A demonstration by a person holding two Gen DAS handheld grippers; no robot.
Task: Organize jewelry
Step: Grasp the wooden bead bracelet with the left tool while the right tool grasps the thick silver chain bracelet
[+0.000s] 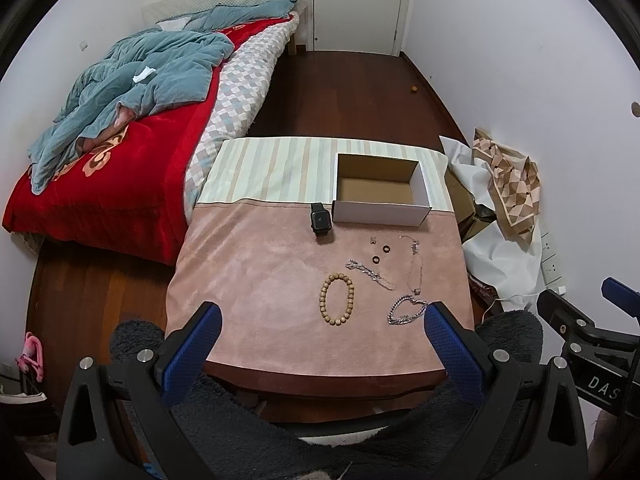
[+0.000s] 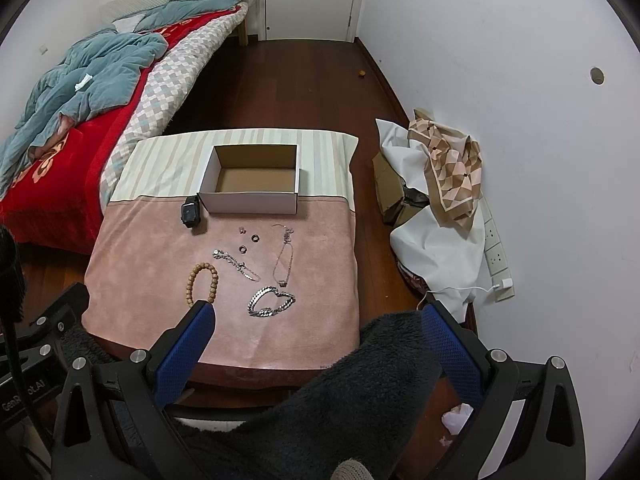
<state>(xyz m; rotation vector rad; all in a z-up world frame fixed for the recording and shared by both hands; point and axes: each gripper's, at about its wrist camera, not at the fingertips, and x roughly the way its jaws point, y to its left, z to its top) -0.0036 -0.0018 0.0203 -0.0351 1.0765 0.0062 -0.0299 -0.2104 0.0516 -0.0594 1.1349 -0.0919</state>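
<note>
An open, empty cardboard box (image 1: 382,194) (image 2: 252,184) stands at the back of a small table covered in pink cloth (image 1: 260,280) (image 2: 160,272). In front of it lie a black smartwatch (image 1: 321,218) (image 2: 191,211), two dark rings (image 1: 385,249) (image 2: 255,237), a wooden bead bracelet (image 1: 337,298) (image 2: 203,282), a thick silver chain bracelet (image 1: 406,310) (image 2: 271,301), a silver chain (image 1: 370,274) (image 2: 236,263) and a thin necklace (image 1: 416,266) (image 2: 285,254). My left gripper (image 1: 322,316) and right gripper (image 2: 316,316) are open and empty, held above the table's near edge.
A bed with a red blanket (image 1: 120,172) and blue quilt stands to the left. Crumpled white cloth and a patterned scarf (image 1: 508,184) (image 2: 452,168) lie on boxes by the right wall, with a power strip (image 2: 496,256). Dark fuzzy fabric (image 2: 340,400) lies below the grippers.
</note>
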